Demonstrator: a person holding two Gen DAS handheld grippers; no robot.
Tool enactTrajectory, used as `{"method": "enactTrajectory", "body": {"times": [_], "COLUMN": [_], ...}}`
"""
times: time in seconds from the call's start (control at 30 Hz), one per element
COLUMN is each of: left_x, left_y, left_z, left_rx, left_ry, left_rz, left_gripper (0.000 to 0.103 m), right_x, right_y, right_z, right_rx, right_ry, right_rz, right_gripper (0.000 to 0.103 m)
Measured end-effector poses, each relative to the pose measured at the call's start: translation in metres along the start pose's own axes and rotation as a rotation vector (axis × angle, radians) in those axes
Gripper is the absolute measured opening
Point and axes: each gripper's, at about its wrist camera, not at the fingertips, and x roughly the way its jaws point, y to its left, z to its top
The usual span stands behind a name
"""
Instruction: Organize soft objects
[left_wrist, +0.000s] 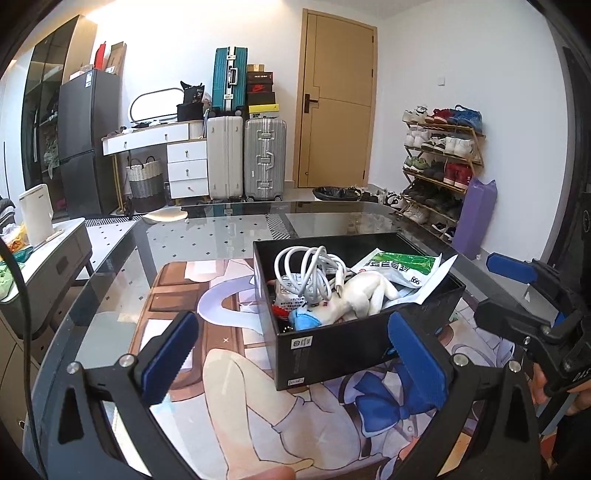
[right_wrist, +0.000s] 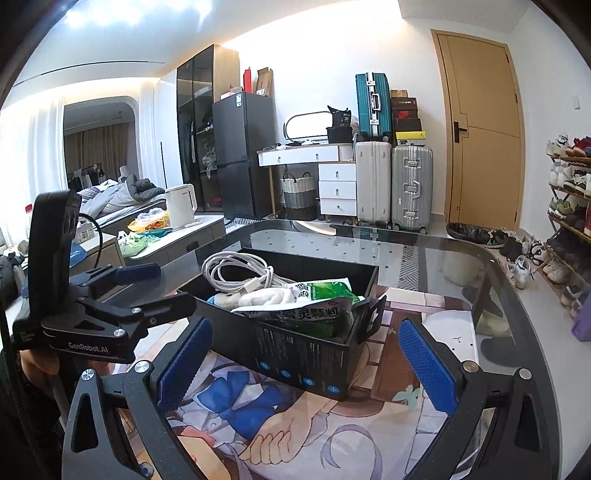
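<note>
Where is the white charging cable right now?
The white cable lies coiled inside the black box on the glass table, at the box's far-left end in the left wrist view, beside the plush toy and green packet.

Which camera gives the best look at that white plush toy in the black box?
The left wrist view: the white plush toy lies exposed inside the black box. In the right wrist view, the green packet covers most of it.

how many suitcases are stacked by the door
3: a teal suitcase standing on top of a white suitcase, and a silver suitcase beside the white one. Others may be hidden behind.
</note>
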Motion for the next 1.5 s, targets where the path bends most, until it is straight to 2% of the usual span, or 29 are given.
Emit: {"method": "enactTrajectory", "body": {"times": [0.37, 1.5], "left_x": [-0.001, -0.005], "left_y": [0.0, -0.002], "left_z": [0.0, 0.0], "left_rx": [-0.004, -0.004], "left_ry": [-0.003, -0.018], "left_rz": [0.009, 0.011], "left_gripper": [0.103, 0.103], "right_x": [-0.007, -0.011], "right_y": [-0.001, -0.002], "right_z": [-0.001, -0.002], "right_rx": [-0.008, -0.015], "right_ry": [-0.033, -0.053], "right_rz": [0.006, 0.012], "right_gripper": [0.102, 0.102]}}
